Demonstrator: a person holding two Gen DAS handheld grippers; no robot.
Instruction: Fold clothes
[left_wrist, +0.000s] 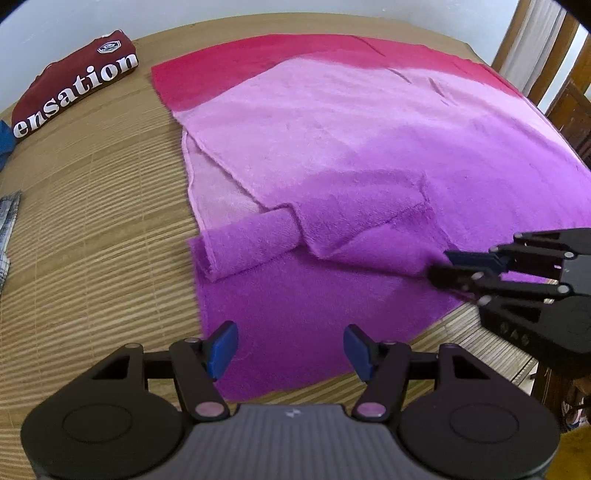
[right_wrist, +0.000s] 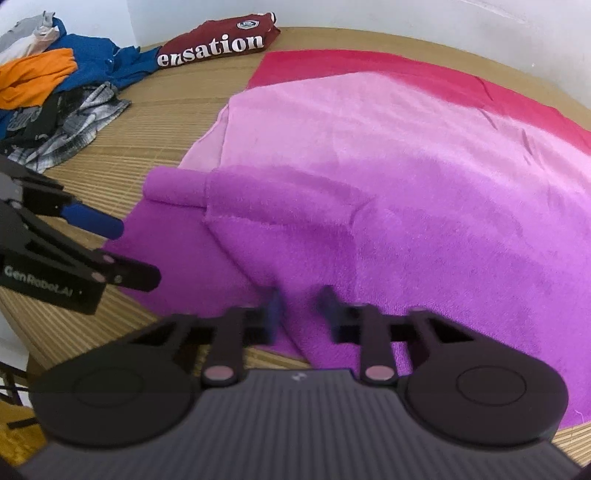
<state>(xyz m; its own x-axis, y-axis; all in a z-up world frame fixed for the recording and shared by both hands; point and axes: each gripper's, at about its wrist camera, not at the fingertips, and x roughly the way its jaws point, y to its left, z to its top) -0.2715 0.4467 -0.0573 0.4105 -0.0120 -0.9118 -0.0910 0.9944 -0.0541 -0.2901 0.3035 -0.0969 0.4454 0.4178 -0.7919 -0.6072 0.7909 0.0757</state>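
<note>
Left wrist view catalogues, largest first: we list the table (left_wrist: 92, 229), covered by a slatted bamboo mat, and spread across most of it a towel-like cloth (left_wrist: 351, 155) shading from red at the far edge through pale pink to purple at the near edge. We judge it partly folded: one layer lies doubled over another, its near left corner (left_wrist: 251, 243) curled into a loose roll, so squaring and further folds remain. Far left, an unsorted heap of clothes (right_wrist: 48, 92), blue, orange, grey and checked, awaits folding. Beside it, at the far edge, a maroon shirt (left_wrist: 77, 81) lies already folded, reading "ensation" in white with a small badge above, too small to read. Our left gripper (left_wrist: 291, 349) hovers over the purple near edge, fingers spread, nothing between them; its body reads "GenRoboLAI" in the right wrist view. Our right gripper (right_wrist: 299, 310), at the near right, pinches a raised purple fold of the cloth; motion blur leaves the contact uncertain.
</note>
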